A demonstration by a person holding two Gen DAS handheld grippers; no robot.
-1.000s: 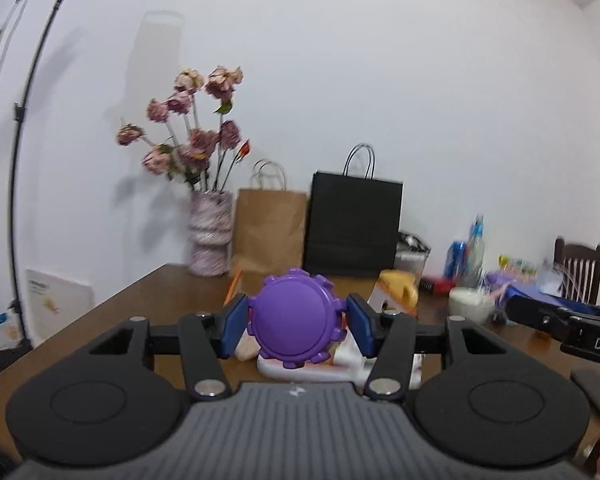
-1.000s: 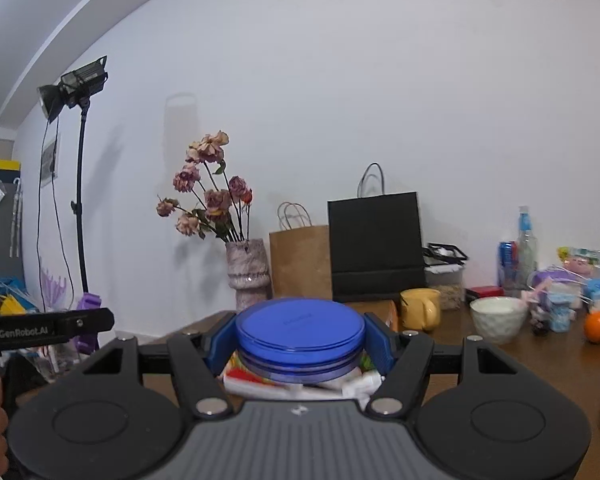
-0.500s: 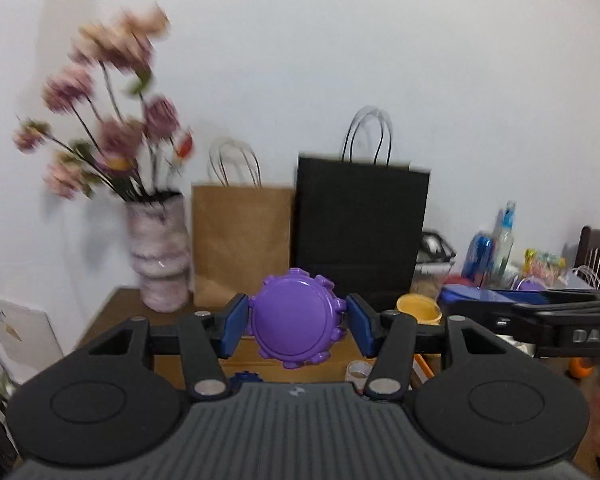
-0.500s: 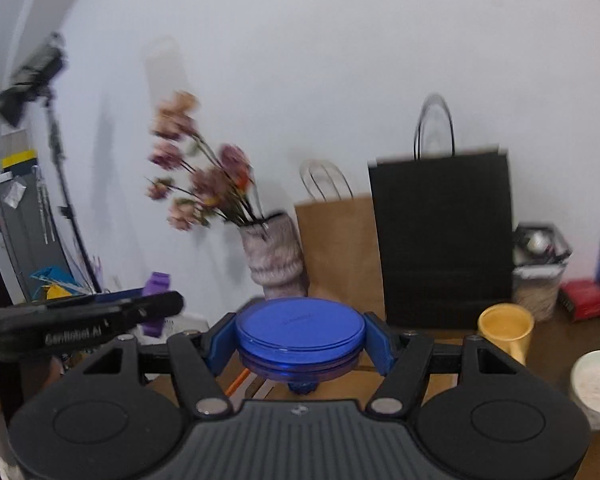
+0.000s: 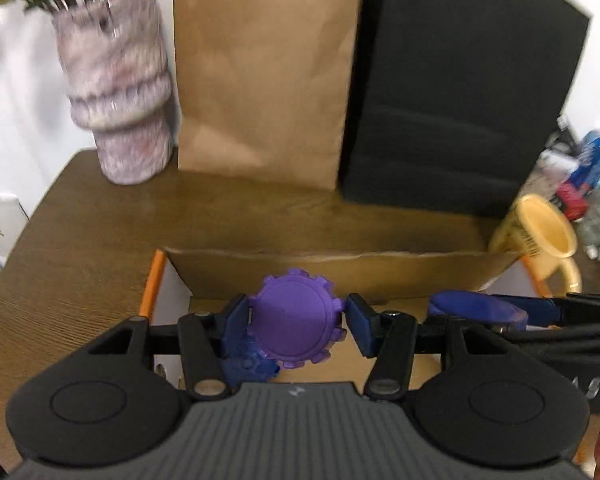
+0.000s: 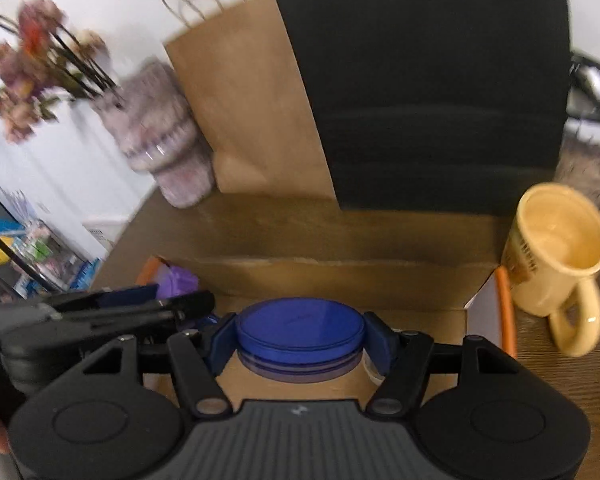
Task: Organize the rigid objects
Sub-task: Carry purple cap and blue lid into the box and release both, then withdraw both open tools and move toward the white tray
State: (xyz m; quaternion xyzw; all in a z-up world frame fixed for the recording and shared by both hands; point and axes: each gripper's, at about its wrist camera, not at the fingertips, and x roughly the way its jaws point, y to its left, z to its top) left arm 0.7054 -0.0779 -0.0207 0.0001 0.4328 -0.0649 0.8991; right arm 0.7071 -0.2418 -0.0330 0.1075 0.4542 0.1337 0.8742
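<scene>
My left gripper [image 5: 296, 320] is shut on a purple gear-shaped disc [image 5: 294, 320], held over an open cardboard box [image 5: 340, 272]. A small dark blue gear [image 5: 248, 366] lies in the box just below the disc. In the right wrist view my right gripper [image 6: 298, 336] is shut on a round blue lidded container [image 6: 298, 332], also above the same cardboard box [image 6: 340, 280]. The two grippers hang side by side: the right one with its blue container [image 5: 476, 314] shows at the right of the left wrist view, the left one with its purple disc [image 6: 176, 282] at the left of the right wrist view.
Behind the box stand a brown paper bag [image 5: 260, 72], a black paper bag [image 5: 456, 92] and a marbled vase with dried flowers [image 5: 120, 88]. A yellow mug [image 6: 556, 256] sits on the wooden table [image 5: 80, 232] right of the box. Bottles and clutter lie at the far right [image 5: 588, 168].
Both grippers have swept forward and tipped downward, from facing the wall to hanging over the cardboard box. The purple disc and the blue container stay gripped as before.
</scene>
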